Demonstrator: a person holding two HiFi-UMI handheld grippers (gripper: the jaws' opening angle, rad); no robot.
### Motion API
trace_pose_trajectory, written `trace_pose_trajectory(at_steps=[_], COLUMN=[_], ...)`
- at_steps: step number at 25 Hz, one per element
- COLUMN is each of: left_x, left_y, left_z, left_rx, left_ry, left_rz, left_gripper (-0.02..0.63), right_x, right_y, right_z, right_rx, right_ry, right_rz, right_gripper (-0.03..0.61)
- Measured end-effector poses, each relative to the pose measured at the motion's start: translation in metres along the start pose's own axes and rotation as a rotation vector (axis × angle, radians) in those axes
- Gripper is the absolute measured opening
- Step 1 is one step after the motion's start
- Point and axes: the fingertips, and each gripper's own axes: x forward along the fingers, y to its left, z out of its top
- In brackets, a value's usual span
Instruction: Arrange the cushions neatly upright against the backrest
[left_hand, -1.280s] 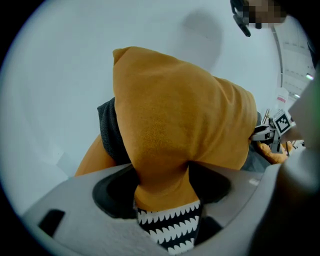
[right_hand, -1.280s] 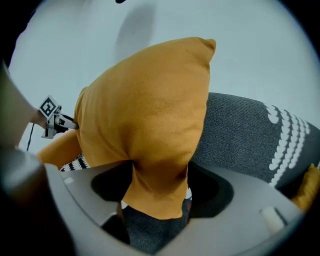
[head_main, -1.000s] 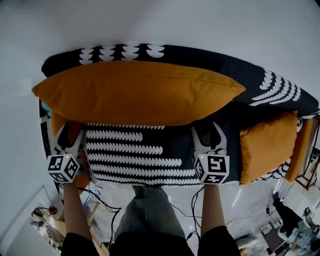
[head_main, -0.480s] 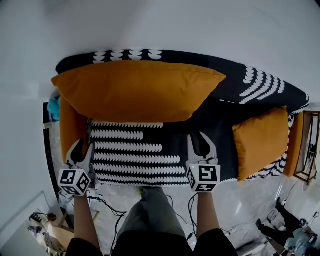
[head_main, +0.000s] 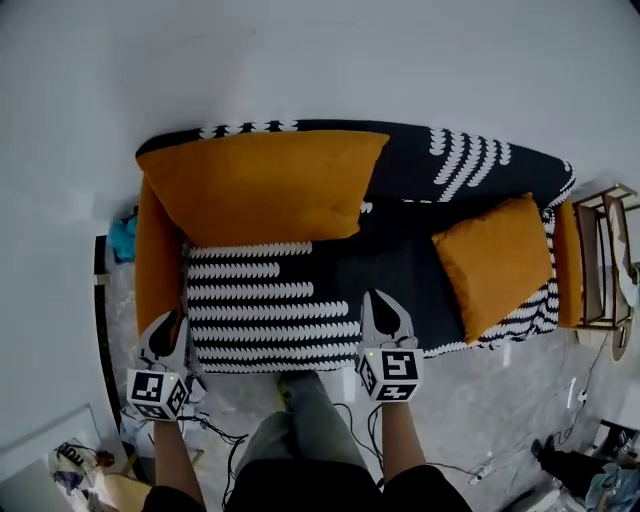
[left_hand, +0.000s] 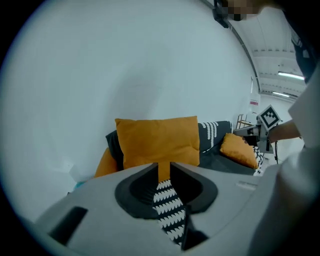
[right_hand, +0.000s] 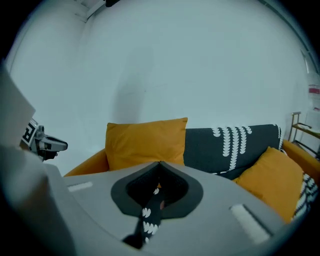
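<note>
Roughly half done: on the black, white-scalloped fabric sofa (head_main: 270, 300) the large rectangular orange cushion (head_main: 262, 188) stands upright against the backrest (head_main: 470, 165) at its left end, long axis along it, face outward, while the smaller square orange cushion (head_main: 492, 262) slumps aslant at the right; left gripper (head_main: 172, 318) jaws, just closing, show a slit, right gripper (head_main: 378, 298) jaws meet, both empty.

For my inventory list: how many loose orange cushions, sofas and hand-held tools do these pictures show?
Loose cushions: 2 (large orange fabric cushion, small orange fabric cushion)
Black sofa with white pattern: 1
Tools: 2 (left tool, right tool)
Total: 5
</note>
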Motion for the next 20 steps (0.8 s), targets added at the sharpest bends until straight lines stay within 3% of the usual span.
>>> trace_pose_trajectory(at_steps=[6, 11, 15, 20], left_x=[-0.077, -0.114, -0.125, -0.117], left_y=[-0.03, -0.062, -0.104, -0.18], left_z=[0.013, 0.027, 0.036, 0.051], left_rx=[0.016, 0.024, 0.017, 0.055], left_ry=[-0.073, -0.124, -0.142, -0.125], left_rz=[0.003, -0.049, -0.136, -0.301], left_gripper=[0.007, 0.0, 0.0, 0.0], right_x=[-0.091, -0.162, -0.216, -0.282], right_y=[0.015, 0.01, -0.004, -0.038], right_z=[0.0, 0.016, 0.015, 0.015], right_rx=[0.033, 0.024, 0.034, 0.078], right_ry=[-0.024, -0.068, -0.076, -0.085], right_rz=[-0.011, -0.038, -0.094, -0.183], right_gripper=[0.009, 0.009, 0.009, 0.009])
